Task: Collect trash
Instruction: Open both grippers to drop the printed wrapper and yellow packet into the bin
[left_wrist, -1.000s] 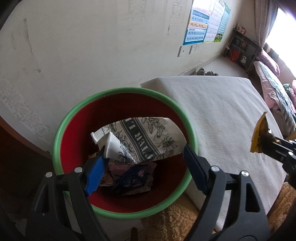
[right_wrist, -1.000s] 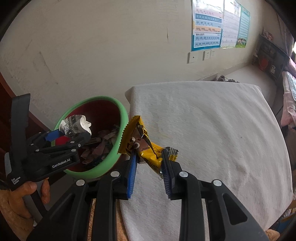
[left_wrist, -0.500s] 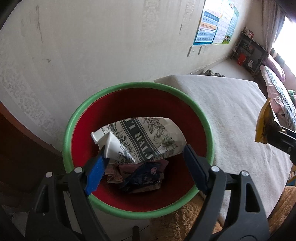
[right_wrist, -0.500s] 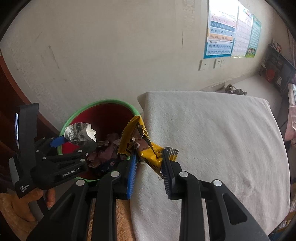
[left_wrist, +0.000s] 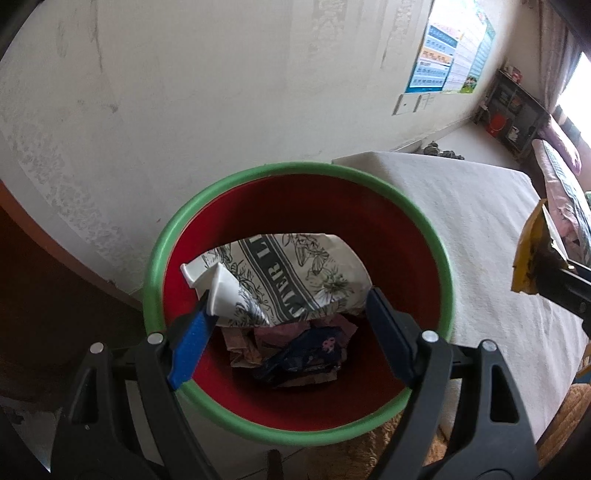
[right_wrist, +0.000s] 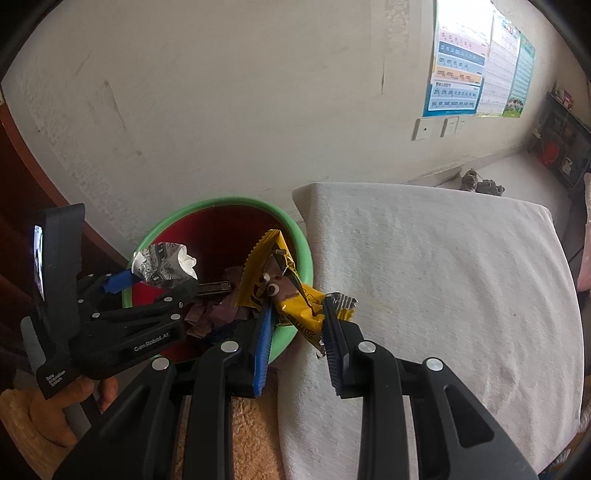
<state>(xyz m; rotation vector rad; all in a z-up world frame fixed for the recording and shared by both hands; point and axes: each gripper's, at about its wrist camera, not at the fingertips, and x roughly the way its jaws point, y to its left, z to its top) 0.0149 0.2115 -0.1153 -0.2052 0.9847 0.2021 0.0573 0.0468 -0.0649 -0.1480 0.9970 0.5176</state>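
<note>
A red bin with a green rim (left_wrist: 295, 170) stands on the floor beside the cloth-covered table (right_wrist: 443, 277). My left gripper (left_wrist: 290, 302) hangs over the bin, its jaws set wide and shut on a crushed printed paper cup (left_wrist: 280, 273). From the right wrist view the same cup (right_wrist: 162, 262) sits in the left gripper (right_wrist: 153, 282) above the bin's rim (right_wrist: 221, 202). My right gripper (right_wrist: 297, 308) is shut on a yellow snack wrapper (right_wrist: 266, 273), which reaches over the bin's right rim. The wrapper (left_wrist: 528, 258) also shows at the right edge of the left wrist view.
Brown and dark wrappers (left_wrist: 303, 347) lie in the bottom of the bin. A plaster wall with posters (right_wrist: 458, 74) rises behind. Dark wooden furniture (left_wrist: 44, 295) stands to the left and a tan fuzzy rug (right_wrist: 251, 424) lies below. A person's hand (right_wrist: 48, 410) holds the left gripper.
My right gripper has carried the yellow wrapper leftward, from beside the bin to over its right rim. The left gripper has drifted a little above the bin, with the cup still in it.
</note>
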